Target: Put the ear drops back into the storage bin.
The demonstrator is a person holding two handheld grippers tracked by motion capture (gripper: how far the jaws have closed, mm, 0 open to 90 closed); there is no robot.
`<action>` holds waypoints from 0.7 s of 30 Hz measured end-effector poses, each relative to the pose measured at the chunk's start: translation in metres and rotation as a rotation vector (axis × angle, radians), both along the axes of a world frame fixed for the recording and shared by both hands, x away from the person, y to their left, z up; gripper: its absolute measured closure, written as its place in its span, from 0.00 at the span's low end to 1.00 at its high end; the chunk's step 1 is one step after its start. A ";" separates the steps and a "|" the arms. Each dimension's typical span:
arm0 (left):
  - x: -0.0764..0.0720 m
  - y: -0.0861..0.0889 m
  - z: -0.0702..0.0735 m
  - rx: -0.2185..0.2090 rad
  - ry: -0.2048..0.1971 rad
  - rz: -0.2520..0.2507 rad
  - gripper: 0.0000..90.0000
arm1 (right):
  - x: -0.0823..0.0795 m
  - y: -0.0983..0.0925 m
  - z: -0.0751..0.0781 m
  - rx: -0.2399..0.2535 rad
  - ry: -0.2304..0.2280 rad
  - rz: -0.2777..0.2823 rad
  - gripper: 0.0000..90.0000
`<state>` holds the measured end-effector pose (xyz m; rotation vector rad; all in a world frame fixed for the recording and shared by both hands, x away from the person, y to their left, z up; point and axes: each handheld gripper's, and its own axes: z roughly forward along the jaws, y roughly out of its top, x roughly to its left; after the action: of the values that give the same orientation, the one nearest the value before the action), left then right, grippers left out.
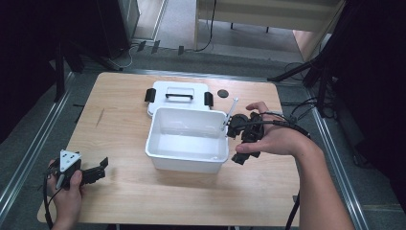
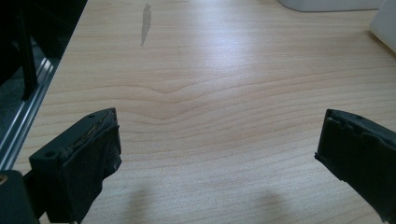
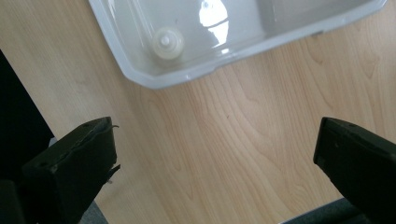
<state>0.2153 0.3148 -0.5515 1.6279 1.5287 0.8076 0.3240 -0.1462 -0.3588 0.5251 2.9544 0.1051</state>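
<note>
White plastic box (image 1: 187,139) sits mid-table, right gripper (image 1: 239,139) beside its right wall, left gripper (image 1: 93,173) resting far left. Left gripper view: jaws spread over bare wood. Right gripper view: jaws spread, empty; a small round piece (image 3: 166,42) lies in the box. Best pull away slowly, not bumping the rim.

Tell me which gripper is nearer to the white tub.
Right. The right gripper hangs open just off the white tub at its right wall. The left gripper sits open near the table's front-left corner, well apart from it.
</note>
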 end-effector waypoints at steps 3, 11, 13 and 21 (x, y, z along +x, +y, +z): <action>0.000 0.000 0.000 0.003 0.000 -0.001 0.00 | -0.002 -0.012 -0.006 0.009 0.004 -0.022 0.00; 0.000 0.000 0.000 0.007 0.004 0.002 0.00 | -0.008 -0.037 -0.021 0.023 0.005 -0.082 0.00; 0.000 0.000 0.000 0.006 0.003 0.005 0.00 | -0.010 -0.045 -0.027 0.021 0.004 -0.108 0.00; 0.000 0.000 0.000 0.010 0.004 0.004 0.00 | -0.016 -0.076 -0.054 0.050 -0.007 -0.196 0.00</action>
<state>0.2150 0.3143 -0.5513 1.6349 1.5339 0.8156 0.3076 -0.2218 -0.4131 0.8157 2.8811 0.1591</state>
